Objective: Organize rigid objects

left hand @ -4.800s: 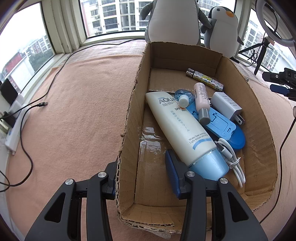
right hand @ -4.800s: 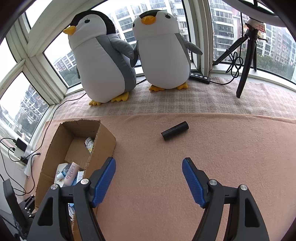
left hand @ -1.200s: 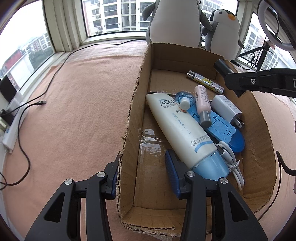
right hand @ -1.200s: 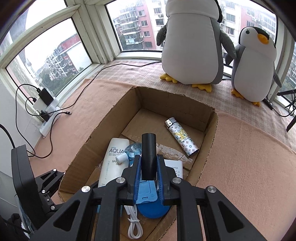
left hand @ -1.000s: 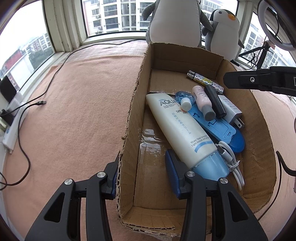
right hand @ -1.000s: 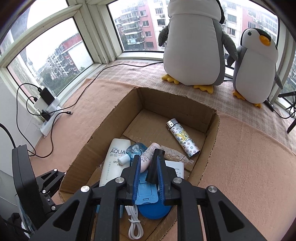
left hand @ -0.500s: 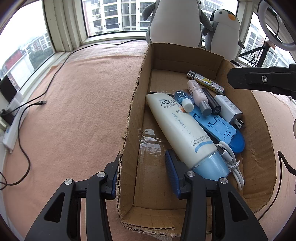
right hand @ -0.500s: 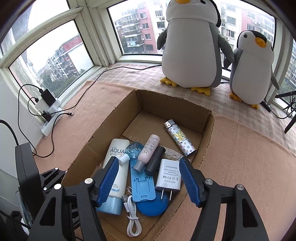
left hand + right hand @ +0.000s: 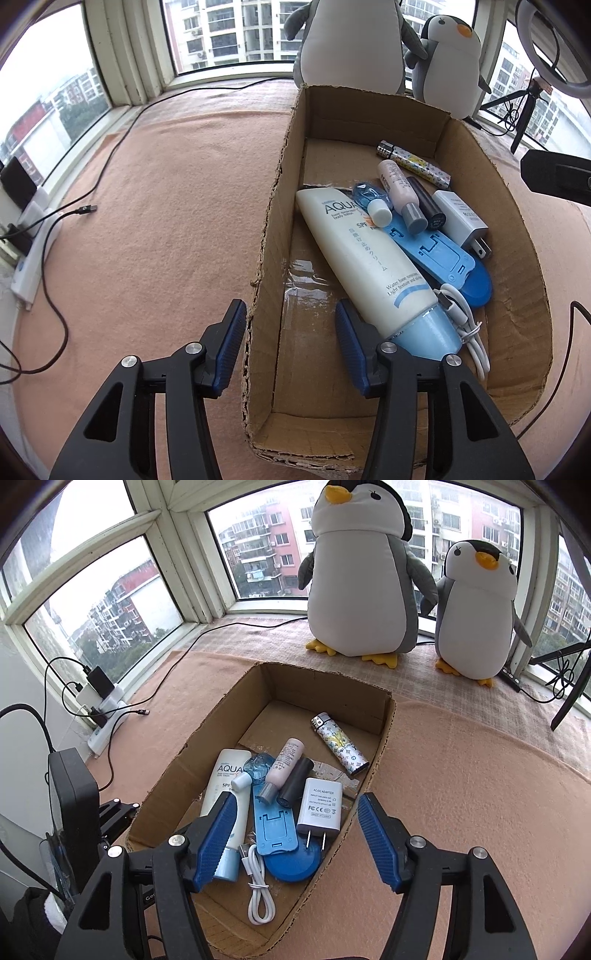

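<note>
A matte black cylinder (image 9: pixel 295 781) is seen lying in the corrugated cardboard box (image 9: pixel 382 734), between a pink bottle (image 9: pixel 282 766) and a white adapter (image 9: pixel 319 805). The right gripper (image 9: pixel 293 832) is held spread and empty above; the left gripper (image 9: pixel 290 336) straddles the box's left wall with its jaws apart.

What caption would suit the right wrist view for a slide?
Open right gripper above cardboard box holding sunscreen tube, white adapter, black cylinder, lighter.

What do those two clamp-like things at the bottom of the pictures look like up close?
Both are alike. The left tool and the right tool each have two chunky black plastic fingers with triangular cut-outs and round silver screws. The inner faces carry blue ribbed pads. No cables or printed markings show on them.
</note>
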